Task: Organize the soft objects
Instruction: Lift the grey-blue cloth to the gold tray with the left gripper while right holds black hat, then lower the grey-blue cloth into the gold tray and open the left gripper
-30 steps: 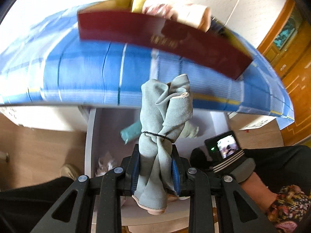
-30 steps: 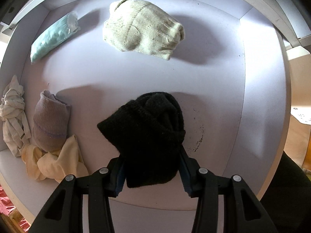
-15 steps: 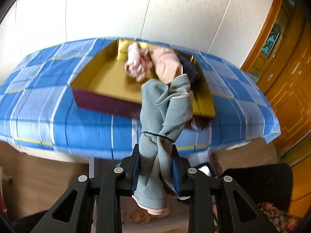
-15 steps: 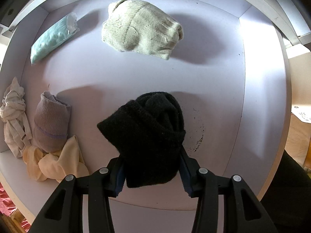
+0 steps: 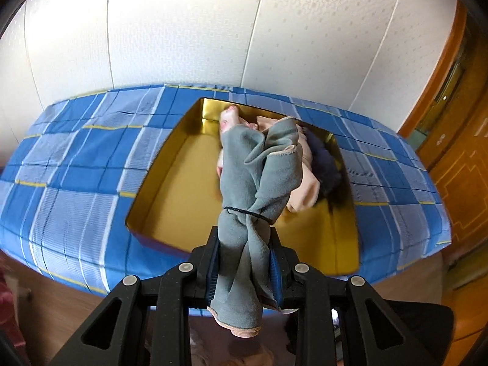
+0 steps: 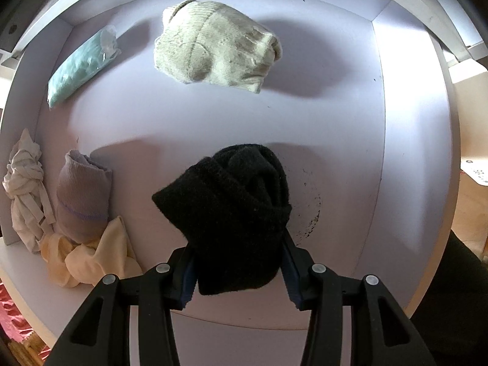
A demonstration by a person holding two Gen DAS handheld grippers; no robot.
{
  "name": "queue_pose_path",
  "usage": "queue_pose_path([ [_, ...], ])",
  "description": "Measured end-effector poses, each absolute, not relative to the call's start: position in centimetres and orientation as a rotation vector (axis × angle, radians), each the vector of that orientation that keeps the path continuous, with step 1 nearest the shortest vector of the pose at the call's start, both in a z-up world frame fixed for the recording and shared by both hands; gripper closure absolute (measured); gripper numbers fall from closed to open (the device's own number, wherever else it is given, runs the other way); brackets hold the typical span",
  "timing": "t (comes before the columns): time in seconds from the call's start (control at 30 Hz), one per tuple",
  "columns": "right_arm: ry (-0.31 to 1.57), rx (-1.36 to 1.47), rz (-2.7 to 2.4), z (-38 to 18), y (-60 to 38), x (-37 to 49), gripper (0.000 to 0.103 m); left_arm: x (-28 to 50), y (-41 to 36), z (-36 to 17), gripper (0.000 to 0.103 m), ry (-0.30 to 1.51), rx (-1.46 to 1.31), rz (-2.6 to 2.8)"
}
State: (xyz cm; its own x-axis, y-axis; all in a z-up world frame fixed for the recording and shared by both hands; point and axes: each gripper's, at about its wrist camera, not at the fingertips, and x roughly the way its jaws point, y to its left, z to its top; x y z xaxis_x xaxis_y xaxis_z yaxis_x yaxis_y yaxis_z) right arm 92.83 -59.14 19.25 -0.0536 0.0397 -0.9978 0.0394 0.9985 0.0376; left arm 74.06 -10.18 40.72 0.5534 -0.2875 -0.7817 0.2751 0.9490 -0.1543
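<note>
My left gripper [image 5: 244,262] is shut on a grey-green sock bundle [image 5: 259,167] tied with a black band, held above the near edge of a gold-lined box [image 5: 183,189] on a blue plaid bed. Pink [image 5: 228,119], peach [image 5: 305,192] and dark navy [image 5: 326,167] soft items lie at the box's far right. My right gripper [image 6: 238,262] points down into a white drawer [image 6: 405,152] and is shut on a rolled black sock [image 6: 235,213]. A cream knit roll [image 6: 213,55], a mint packet [image 6: 79,67], a lilac sock [image 6: 82,195], a yellow cloth [image 6: 91,259] and a white knotted cloth [image 6: 24,189] lie in the drawer.
The blue plaid bed cover [image 5: 76,167] spreads around the box, with a white panelled wall [image 5: 183,30] behind and a wooden door [image 5: 457,167] at the right. Wood floor [image 5: 45,305] shows below the bed edge. The box's left half is bare gold.
The left gripper has risen from the drawer area with the grey-green bundle, so the bed and the box's inside came into view from above. The right gripper and black sock stayed still.
</note>
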Motion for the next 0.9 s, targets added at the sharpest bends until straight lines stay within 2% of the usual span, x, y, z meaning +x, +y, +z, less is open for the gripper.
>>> queue_pose_path([
  [0.6, 1.636, 0.132, 0.007, 19.0, -60.7, 93.4, 0.056, 84.2, -10.9, 36.9, 0.075, 1.058, 0.03, -0.208],
  [0.9, 1.641, 0.151, 0.008, 19.0, -61.2, 93.6, 0.055, 89.2, -12.4, 36.1, 0.075, 1.074, 0.139, -0.143],
])
